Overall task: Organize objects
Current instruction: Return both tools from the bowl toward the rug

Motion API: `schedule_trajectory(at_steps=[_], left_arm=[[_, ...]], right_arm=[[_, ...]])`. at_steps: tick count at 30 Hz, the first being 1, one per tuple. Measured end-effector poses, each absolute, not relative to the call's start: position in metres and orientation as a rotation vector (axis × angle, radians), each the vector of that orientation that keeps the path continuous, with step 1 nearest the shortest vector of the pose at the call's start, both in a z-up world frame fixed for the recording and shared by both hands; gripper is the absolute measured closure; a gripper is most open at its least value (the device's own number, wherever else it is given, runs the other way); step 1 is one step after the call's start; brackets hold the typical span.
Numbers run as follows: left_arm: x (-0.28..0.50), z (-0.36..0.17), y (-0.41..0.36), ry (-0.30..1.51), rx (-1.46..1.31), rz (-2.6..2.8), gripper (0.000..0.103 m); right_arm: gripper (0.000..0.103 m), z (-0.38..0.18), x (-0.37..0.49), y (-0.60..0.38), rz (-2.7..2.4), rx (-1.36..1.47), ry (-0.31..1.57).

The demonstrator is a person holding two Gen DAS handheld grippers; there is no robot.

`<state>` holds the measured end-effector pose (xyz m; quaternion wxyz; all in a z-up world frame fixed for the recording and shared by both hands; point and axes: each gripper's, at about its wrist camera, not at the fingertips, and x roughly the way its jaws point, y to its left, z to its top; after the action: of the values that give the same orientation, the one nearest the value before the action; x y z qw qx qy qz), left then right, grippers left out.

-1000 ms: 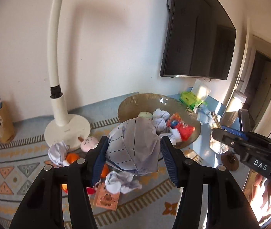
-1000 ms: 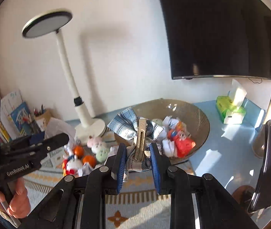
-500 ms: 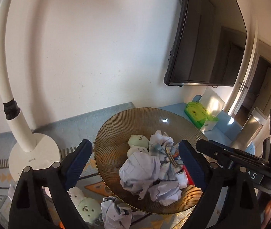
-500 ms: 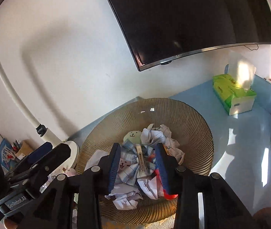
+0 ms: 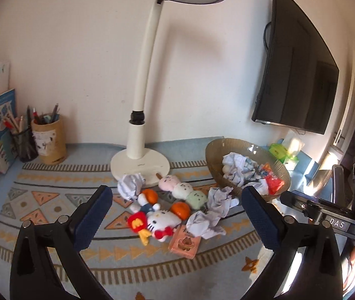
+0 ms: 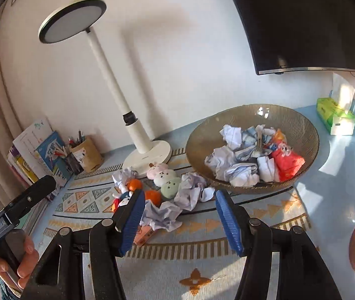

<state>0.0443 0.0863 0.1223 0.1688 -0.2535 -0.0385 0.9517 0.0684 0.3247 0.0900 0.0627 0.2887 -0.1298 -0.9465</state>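
Left wrist view: the left gripper (image 5: 177,212) hangs with its blue-padded jaws spread wide and nothing between them, above a patterned woven mat (image 5: 39,200). Straight ahead and below lies the loose clutter: a white Hello Kitty plush with a red bow (image 5: 161,222), a crumpled ball of white paper (image 5: 203,221) just right of it, a flat pink card (image 5: 185,243) nearest of all, and a pink-white-green plush dumpling skewer (image 5: 182,190) whose long axis runs from far left to near right. The ribbed amber glass bowl (image 5: 217,150), already holding paper and toys, sits farther off to the right. Right wrist view: the right gripper (image 6: 178,218) is likewise parted and empty, with the same crumpled paper (image 6: 162,216) between and just beyond its pads, and the bowl (image 6: 290,115) ahead to the right (clearly nearer this hand). Judging by this, either gripper could take the paper ball, though the right has the shorter carry to the bowl.
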Motion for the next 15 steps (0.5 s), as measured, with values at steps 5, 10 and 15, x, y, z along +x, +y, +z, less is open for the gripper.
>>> schedule_trajectory(at_steps=[5,10,15], left_arm=[[0.041,0.059,0.049,-0.047,-0.894,2.789,0.001],[0.033,0.021,0.034,-0.108,-0.995,2.789,0.001],[0.035,0.02,0.036,-0.086,-0.991,2.784,0.001]], right_arm=[[0.046,0.043,0.064,0.304,-2.833,0.918,-0.361],[0.037,0.029,0.057,0.307,-2.827,0.96,-0.367],[0.022,0.023,0.049,0.311,-2.839,1.035,-0.408]])
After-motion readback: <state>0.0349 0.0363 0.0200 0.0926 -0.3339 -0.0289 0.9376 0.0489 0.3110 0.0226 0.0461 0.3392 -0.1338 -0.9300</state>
